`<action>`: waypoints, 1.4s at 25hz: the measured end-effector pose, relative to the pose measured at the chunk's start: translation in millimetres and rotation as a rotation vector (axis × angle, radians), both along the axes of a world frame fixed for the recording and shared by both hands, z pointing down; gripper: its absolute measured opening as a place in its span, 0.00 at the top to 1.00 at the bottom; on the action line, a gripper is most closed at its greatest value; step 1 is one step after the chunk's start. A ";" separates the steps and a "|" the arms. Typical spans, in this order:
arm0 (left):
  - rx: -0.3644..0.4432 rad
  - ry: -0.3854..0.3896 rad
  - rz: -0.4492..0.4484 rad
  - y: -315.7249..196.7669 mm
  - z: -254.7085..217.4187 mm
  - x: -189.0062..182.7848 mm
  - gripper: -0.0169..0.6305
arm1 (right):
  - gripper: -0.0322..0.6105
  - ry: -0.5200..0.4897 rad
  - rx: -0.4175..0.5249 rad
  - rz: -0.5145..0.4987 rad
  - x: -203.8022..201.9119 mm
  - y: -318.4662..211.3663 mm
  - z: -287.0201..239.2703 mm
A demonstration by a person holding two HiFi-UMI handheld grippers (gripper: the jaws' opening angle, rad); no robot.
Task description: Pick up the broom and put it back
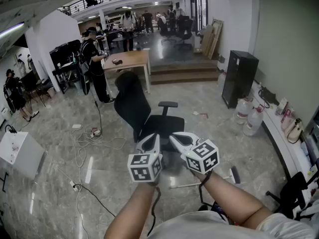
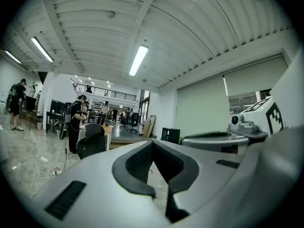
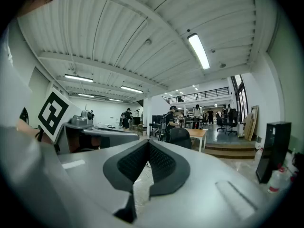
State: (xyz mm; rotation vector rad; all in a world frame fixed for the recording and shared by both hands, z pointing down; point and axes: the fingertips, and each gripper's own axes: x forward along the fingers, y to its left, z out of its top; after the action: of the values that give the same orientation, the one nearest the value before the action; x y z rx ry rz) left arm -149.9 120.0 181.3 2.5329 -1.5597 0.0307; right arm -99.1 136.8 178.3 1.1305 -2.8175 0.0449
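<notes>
The broom (image 1: 205,181) lies flat on the tiled floor at the lower right of the head view, under my right forearm. Its pale handle runs left and its dark head (image 1: 235,175) points right. My left gripper (image 1: 152,142) and right gripper (image 1: 174,137) are held side by side at about waist height, above the floor and pointing toward a black office chair. In the left gripper view the left gripper (image 2: 152,144) has its dark pads meeting with nothing between them. The right gripper (image 3: 148,142) looks the same in its own view. The broom appears in neither gripper view.
A black office chair (image 1: 144,113) stands just ahead of the grippers. Cables (image 1: 82,148) trail over the floor at the left. A wooden table (image 1: 130,59) and steps (image 1: 184,73) lie farther back. A black cabinet (image 1: 239,77) and water jugs (image 1: 249,116) line the right wall. People stand at the left and far back.
</notes>
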 end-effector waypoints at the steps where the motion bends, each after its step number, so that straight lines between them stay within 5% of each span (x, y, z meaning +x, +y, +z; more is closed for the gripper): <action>1: 0.000 -0.002 0.002 -0.7 -0.1 0.8 0.97 | 0.95 0.002 0.002 0.001 0.1 -0.8 -0.4; 18: -0.031 -0.002 -0.011 -50.1 23.4 17.0 0.97 | 0.95 -0.019 -0.028 -0.019 22.5 -50.2 18.6; 28: -0.121 -0.029 -0.102 -177.8 92.2 50.2 0.97 | 0.95 -0.012 -0.137 -0.097 69.0 -187.2 90.0; 35: -0.228 0.004 -0.212 -263.9 167.7 65.6 0.96 | 0.95 0.084 -0.245 -0.220 90.3 -284.6 169.8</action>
State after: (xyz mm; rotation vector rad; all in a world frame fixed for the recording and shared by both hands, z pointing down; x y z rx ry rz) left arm -84.3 -143.9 349.0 2.1850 -1.7076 0.1669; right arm -8.7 -147.8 348.1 0.7502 -2.7482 0.3079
